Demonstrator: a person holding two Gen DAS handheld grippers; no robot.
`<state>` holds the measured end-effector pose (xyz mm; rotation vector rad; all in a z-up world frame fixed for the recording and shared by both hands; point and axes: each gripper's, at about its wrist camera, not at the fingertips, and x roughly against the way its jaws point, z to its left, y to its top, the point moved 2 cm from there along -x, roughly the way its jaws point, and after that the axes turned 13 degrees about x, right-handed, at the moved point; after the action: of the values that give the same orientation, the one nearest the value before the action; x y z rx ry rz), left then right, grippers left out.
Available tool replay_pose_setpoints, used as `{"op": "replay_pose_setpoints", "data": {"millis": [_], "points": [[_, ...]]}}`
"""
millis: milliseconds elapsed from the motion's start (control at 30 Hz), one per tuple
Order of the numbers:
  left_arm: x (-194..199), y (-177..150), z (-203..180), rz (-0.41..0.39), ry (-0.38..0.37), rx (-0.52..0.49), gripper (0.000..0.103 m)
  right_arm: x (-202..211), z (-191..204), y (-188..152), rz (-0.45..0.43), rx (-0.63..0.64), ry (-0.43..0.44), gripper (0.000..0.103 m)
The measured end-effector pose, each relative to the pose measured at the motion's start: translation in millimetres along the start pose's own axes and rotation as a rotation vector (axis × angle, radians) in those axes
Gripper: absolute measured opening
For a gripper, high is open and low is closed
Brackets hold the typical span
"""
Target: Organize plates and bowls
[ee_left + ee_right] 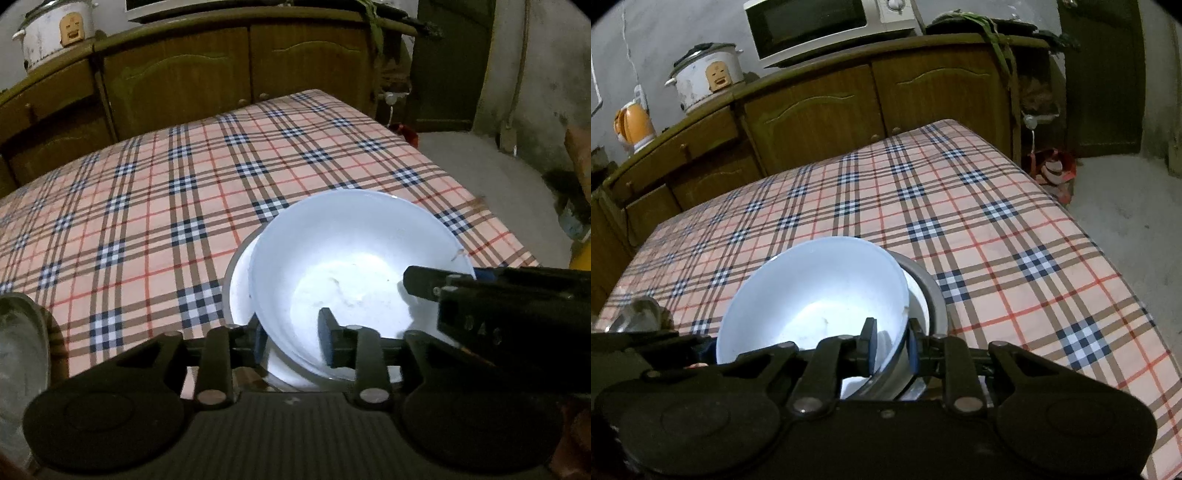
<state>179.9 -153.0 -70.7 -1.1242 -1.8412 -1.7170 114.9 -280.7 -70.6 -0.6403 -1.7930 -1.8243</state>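
A white bowl (pixel 351 266) sits tilted inside a grey-rimmed dish (pixel 236 280) at the near edge of the plaid table. My left gripper (pixel 295 341) has one finger inside the bowl and one outside, straddling its near wall. In the right wrist view the same white bowl (pixel 812 291) leans in the grey-rimmed dish (pixel 932 295). My right gripper (pixel 892 345) is shut on the bowl's rim, one pad inside and one outside. The right gripper also shows as a black bar at the bowl's right side in the left wrist view (pixel 436 284).
The plaid tablecloth (pixel 166 184) covers the table, with its right edge dropping to a concrete floor. A metal dish (pixel 18 350) lies at the near left. Brown cabinets (pixel 812 107) stand behind, with a rice cooker (pixel 705 74), a microwave (pixel 820 26) and a kettle (pixel 633 125) on top.
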Motion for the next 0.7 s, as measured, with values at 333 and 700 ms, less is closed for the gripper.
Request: {"op": "replay_pose_setpoints", "data": {"millis": [333, 700], "points": [[1.6, -0.8, 5.2, 0.03, -0.071, 0.035, 0.044, -0.9, -12.9, -2.9, -0.016, -0.085, 0.058, 0.021], [8.0, -0.7, 9.2, 0.015, -0.078, 0.0, 0.048, -4.2, -16.5, 2.1, -0.006, -0.1, 0.078, 0.021]]}}
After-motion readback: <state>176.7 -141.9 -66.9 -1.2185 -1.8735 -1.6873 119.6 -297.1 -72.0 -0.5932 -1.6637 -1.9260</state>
